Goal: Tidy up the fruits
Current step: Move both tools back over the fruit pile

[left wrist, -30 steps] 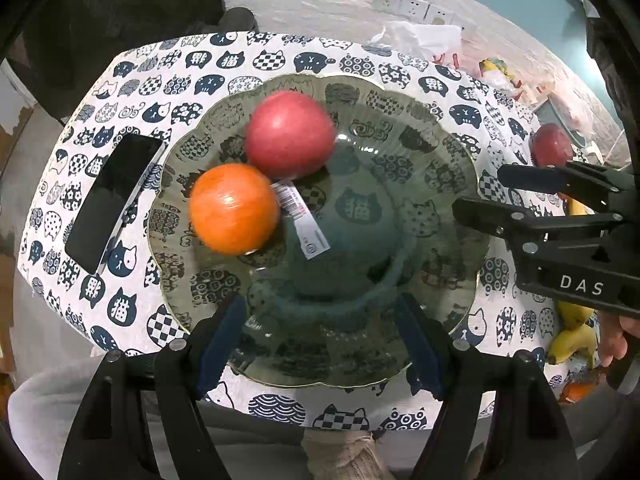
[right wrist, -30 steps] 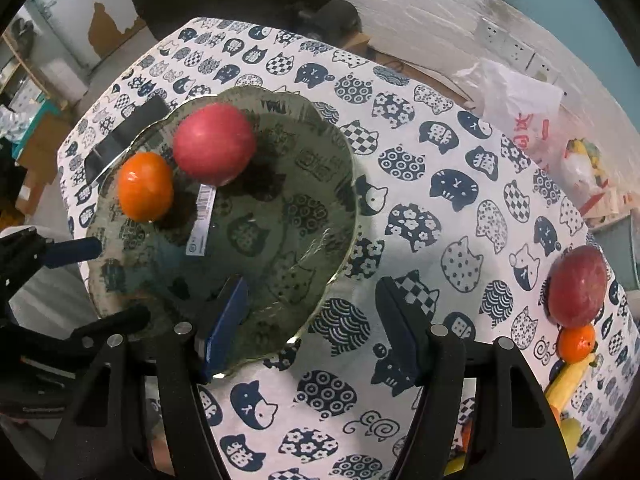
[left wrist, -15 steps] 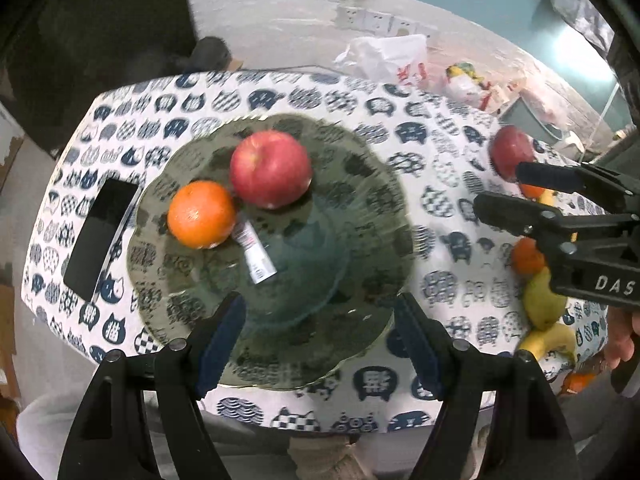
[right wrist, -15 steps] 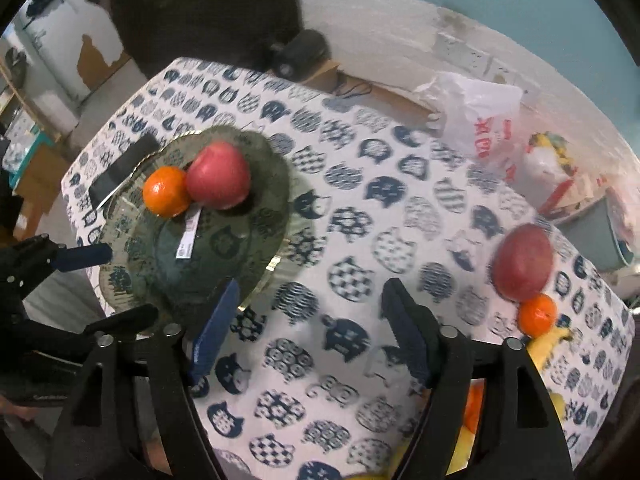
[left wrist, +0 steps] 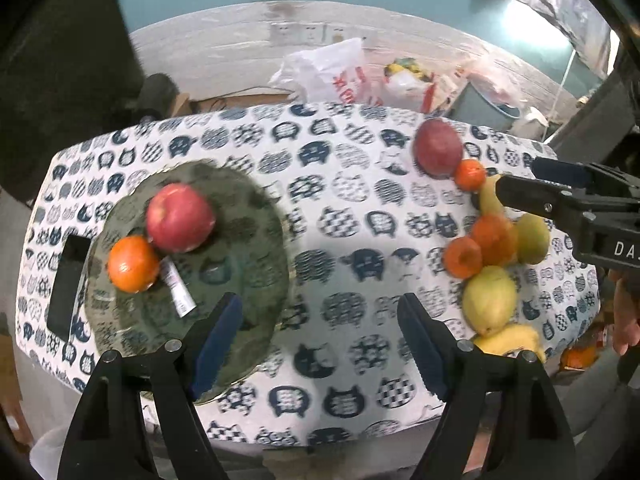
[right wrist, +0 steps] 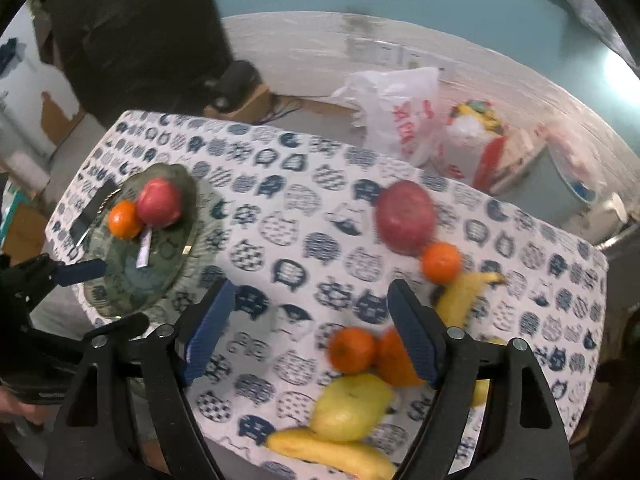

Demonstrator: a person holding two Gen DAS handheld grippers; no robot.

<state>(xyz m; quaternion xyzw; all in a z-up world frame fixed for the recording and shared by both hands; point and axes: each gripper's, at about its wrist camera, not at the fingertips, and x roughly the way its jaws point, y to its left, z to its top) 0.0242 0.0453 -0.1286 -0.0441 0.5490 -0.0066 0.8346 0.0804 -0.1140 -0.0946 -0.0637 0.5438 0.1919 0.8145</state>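
Note:
A glass plate (left wrist: pixel 240 240) (right wrist: pixel 180 248) at the table's left holds a red apple (left wrist: pixel 179 217) (right wrist: pixel 158 201) and an orange (left wrist: pixel 133 264) (right wrist: pixel 124 218) beside a white label. At the right lie a second red apple (left wrist: pixel 437 147) (right wrist: pixel 406 214), several oranges (left wrist: pixel 492 238) (right wrist: pixel 352 350), pears (left wrist: pixel 489 299) (right wrist: pixel 352 406) and bananas (right wrist: pixel 332 454). My left gripper (left wrist: pixel 320 336) is open and empty, high above the table's front middle. My right gripper (right wrist: pixel 308 332) is open and empty, high above the fruit pile's left side.
A black phone (left wrist: pixel 68 284) lies left of the plate on the cat-print tablecloth (left wrist: pixel 340 208). Plastic bags (left wrist: pixel 328 72) (right wrist: pixel 400 112) and a bin sit on the floor behind the table. The table's front edge is just below both grippers.
Both grippers have risen and pulled back from the plate, shifting right. The whole table and the fruit pile at the right have come into view. The jaws stayed open.

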